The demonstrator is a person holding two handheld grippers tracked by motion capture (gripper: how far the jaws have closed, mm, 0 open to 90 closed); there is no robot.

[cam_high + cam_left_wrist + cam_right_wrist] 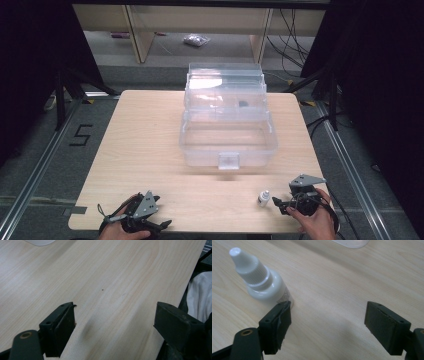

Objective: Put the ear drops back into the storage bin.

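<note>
Right claw (327, 322) gaping, bottle (262, 282) just off its left pad; left claw (113, 327) gaping over bare surface (112, 277). Risk: nudging bottle over when closing off-centre.

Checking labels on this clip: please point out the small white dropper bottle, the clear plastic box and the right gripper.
small white dropper bottle (265, 288), right gripper view, on its white shoulder below the ribbed cap.
clear plastic box (228, 160), high view, on its front latch.
right gripper (328, 323), right gripper view, midway between its open jaws.

grey floor (45, 150), pale shelving (200, 20) behind
</note>
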